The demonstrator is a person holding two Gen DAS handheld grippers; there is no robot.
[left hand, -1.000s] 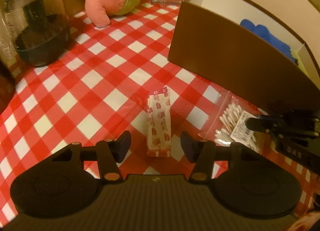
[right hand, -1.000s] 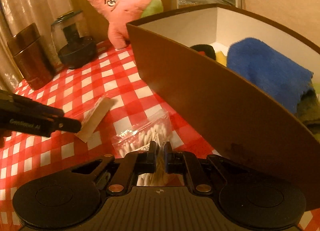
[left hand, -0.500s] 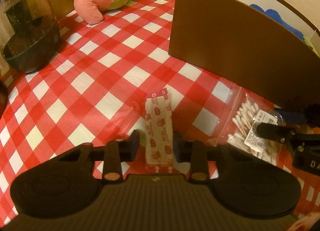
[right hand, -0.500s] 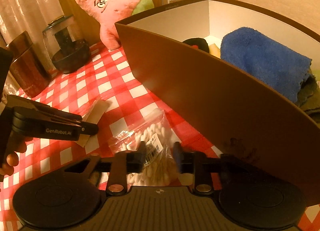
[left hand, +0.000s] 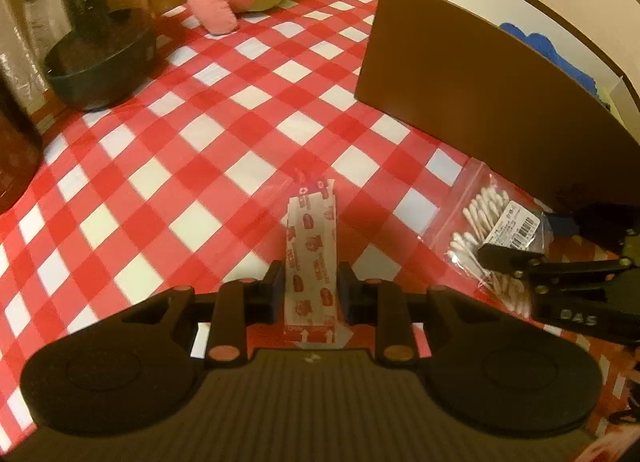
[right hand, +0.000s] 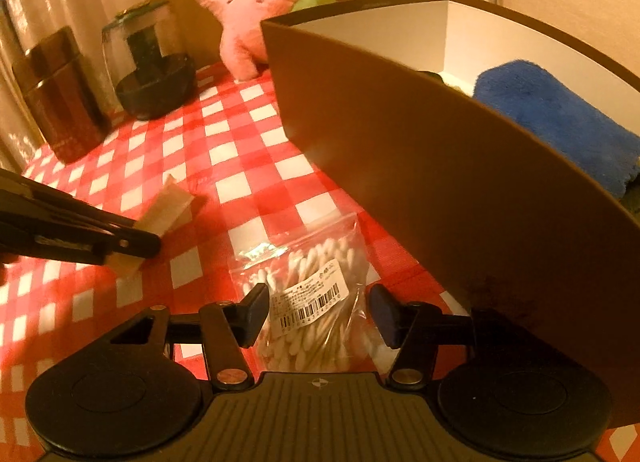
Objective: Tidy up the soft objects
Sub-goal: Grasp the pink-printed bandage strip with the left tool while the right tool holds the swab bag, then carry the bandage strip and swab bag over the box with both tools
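Nearby, a brown box fills the right wrist view from 12 to 4 o'clock, a blue towel inside. The right gripper, its jaws just widening, straddles a bag of cotton swabs without touching; the slick bag could slide away. The left gripper pinches a bandage strip at 6 o'clock; the thin strip may buckle or slip.

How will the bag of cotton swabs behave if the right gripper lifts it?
The bag of cotton swabs is thin clear plastic, so it will probably sag and crinkle. The loose swabs may shift inside. It looks light; the glossy film might slip between the pads.
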